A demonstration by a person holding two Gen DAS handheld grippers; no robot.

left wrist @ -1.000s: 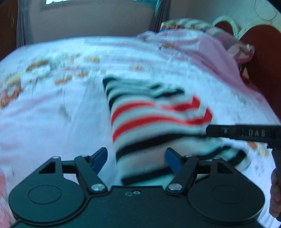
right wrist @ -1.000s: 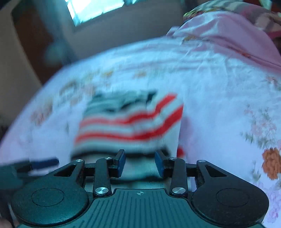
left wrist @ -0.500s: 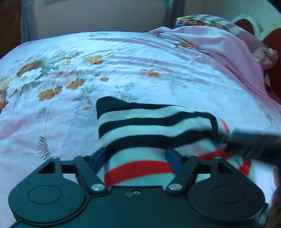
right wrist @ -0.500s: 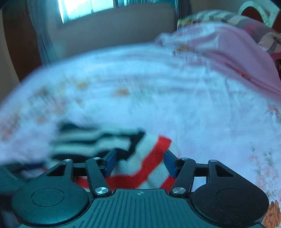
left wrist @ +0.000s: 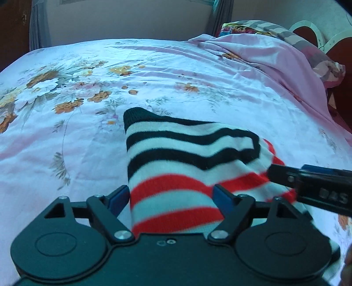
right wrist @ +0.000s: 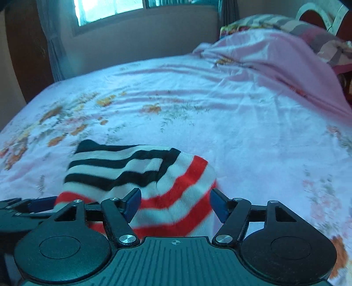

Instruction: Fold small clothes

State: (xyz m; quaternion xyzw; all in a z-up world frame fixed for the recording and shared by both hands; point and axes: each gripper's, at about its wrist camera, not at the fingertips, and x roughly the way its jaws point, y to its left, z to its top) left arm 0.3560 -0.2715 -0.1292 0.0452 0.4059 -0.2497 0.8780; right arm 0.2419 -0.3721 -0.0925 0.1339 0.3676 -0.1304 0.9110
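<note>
A small knit garment with black, white and red stripes lies on the bed, its black-striped end folded over the red-striped part. It also shows in the right wrist view. My left gripper is open, its blue pads either side of the garment's near end. My right gripper is open wide over the garment's red-striped right edge. The right gripper's finger enters the left wrist view from the right, at the garment's edge.
The bed carries a pale pink floral sheet. A bunched pink blanket and striped pillows lie at the far right by a dark wood headboard. A wall and window stand behind the bed.
The garment's black-striped end has come over onto the red stripes. The right gripper has opened wider. Both grippers have moved closer to the garment.
</note>
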